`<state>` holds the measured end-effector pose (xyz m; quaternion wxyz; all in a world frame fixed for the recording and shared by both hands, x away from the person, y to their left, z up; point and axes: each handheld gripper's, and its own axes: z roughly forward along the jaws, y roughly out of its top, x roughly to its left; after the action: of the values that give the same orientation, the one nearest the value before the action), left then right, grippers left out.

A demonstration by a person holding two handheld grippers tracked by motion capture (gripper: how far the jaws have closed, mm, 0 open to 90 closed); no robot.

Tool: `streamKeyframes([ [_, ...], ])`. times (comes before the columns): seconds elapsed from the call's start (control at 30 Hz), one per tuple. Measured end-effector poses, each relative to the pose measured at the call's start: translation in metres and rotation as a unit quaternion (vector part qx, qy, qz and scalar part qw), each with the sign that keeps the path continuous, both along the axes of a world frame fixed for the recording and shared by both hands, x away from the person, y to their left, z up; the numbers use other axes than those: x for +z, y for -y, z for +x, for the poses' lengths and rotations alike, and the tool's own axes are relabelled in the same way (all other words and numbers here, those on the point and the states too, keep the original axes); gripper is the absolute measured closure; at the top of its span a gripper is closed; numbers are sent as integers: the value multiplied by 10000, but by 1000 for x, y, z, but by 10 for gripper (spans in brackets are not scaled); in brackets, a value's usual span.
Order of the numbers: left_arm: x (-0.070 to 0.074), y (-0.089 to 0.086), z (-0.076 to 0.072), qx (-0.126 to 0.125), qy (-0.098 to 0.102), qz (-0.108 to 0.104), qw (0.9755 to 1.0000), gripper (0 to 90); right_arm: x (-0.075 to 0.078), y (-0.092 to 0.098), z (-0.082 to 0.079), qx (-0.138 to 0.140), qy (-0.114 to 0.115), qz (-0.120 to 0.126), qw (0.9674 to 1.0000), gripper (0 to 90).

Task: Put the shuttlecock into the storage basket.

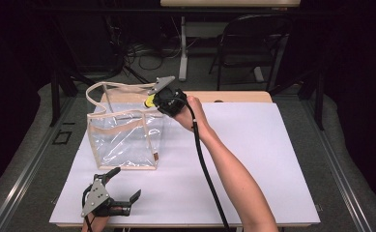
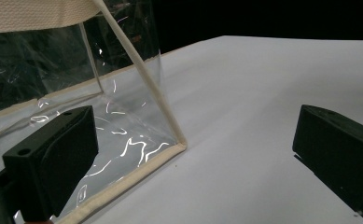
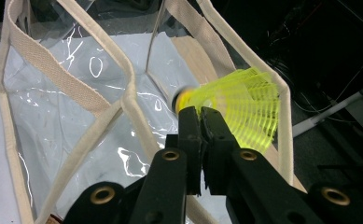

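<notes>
Left of centre, the right gripper (image 1: pixel 152 100) – jaws clamped on a yellow shuttlecock (image 3: pixel 237 106) – hangs over the clear tote bag's (image 1: pixel 125 137) open rim. The left gripper (image 1: pixel 122 186), wide open, holds nothing, lower left – bare white tabletop (image 1: pixel 253 159) spreads right.

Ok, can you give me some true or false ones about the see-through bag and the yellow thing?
1. The right gripper is shut on the yellow shuttlecock. True.
2. The shuttlecock lies on the bag's floor. False: it is held up at the top of the clear bag.
3. The left gripper has its fingers open. True.
4. The left gripper holds the bag's strap. False: it holds nothing, beside the bag's bottom corner.
5. The bag stands on the white board. True.
</notes>
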<state>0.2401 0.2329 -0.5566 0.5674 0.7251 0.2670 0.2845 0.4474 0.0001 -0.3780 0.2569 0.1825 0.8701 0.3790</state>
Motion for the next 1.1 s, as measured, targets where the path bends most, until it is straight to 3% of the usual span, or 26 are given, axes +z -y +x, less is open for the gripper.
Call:
streamKeyframes([
  [0.13,0,0,0,-4,-3,-1,10000,2,0,-1,0,40,59,11,10000,853],
  [0.23,0,-1,0,-7,16,9,10000,2,1,1,0,44,50,133,9999,776],
  [0.4,0,-1,0,-2,3,4,10000,2,3,7,-1,-21,20,310,9995,595],
  [0.73,0,0,1,-8,-2,20,10000,2,3,28,-7,-155,-289,603,9976,239],
  [1.1,0,1,1,-15,-13,8,10000,2,2,51,-20,-124,-384,882,9953,73],
])
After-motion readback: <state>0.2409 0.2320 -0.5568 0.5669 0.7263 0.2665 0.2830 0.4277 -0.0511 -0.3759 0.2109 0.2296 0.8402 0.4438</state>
